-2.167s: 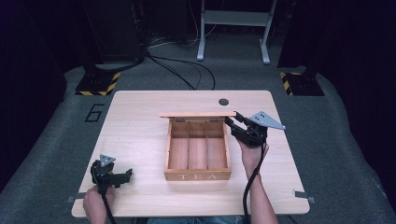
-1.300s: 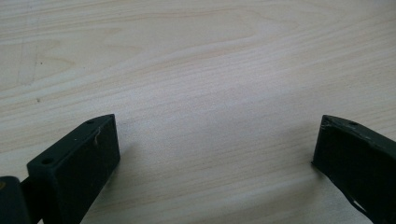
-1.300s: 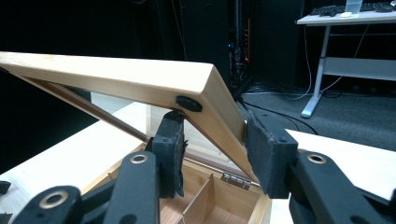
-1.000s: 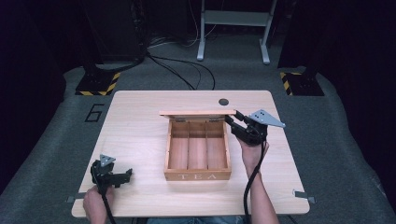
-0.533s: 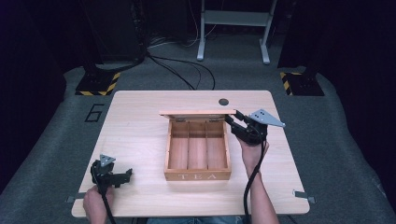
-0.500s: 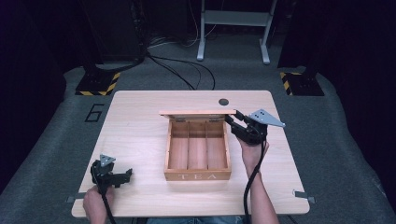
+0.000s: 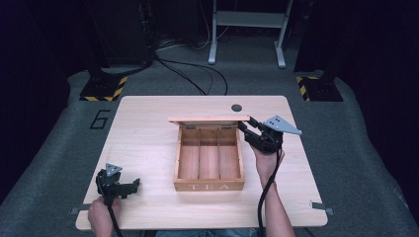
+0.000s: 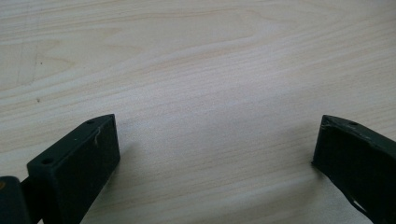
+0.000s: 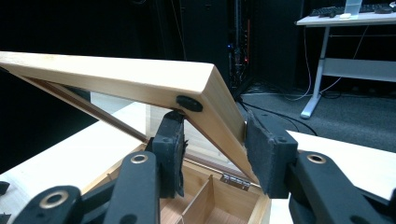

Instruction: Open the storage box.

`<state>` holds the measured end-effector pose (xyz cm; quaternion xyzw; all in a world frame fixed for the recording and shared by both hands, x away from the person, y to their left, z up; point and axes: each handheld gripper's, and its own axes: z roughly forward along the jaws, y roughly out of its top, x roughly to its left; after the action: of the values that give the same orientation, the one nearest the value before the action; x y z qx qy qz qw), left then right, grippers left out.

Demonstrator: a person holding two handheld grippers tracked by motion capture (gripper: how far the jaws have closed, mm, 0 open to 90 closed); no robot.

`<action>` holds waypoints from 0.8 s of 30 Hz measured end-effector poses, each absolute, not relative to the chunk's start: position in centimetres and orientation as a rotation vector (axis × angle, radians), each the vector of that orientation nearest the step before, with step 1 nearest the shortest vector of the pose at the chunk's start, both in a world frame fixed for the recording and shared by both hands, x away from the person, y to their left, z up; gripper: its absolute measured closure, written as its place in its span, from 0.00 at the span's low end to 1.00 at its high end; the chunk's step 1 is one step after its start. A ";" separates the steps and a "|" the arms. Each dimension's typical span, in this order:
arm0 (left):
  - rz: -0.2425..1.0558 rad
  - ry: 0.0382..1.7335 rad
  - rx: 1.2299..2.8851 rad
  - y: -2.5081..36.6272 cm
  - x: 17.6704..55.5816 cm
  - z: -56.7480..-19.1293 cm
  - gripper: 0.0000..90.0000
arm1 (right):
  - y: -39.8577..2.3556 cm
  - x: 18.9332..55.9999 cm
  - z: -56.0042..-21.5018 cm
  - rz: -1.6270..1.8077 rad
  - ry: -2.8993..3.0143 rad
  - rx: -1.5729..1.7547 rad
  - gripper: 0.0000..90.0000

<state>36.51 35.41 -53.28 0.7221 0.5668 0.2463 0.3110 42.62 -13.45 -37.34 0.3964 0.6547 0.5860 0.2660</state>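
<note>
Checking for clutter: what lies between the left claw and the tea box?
Bare table lies between the left claw and the tea box in the high view.

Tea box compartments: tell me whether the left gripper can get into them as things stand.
Probably yes. The lid is held up by the right gripper, so the compartments lie open from above, and bare table lies between the left gripper and the box.

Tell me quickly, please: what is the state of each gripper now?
Left gripper: open, holding nothing, low over the table.
Right gripper: fingers on either side of the tea box lid edge, appearing to grip it.
</note>
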 end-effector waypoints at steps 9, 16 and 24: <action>0.650 1.497 1.907 35.4 36.5 -53.3 0.00 | -13.5 42.6 -37.4 1.581 1.771 1.063 0.64; 0.650 1.496 1.907 35.4 36.5 -53.3 0.00 | -13.5 42.6 -37.4 1.582 1.770 1.065 0.64; 0.650 1.496 1.907 35.4 36.5 -53.3 0.00 | -13.5 42.6 -37.4 1.581 1.770 1.063 0.64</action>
<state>36.51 35.41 -53.28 0.7222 0.5667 0.2462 0.3108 42.60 -13.48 -37.37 0.3939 0.6560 0.5857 0.2674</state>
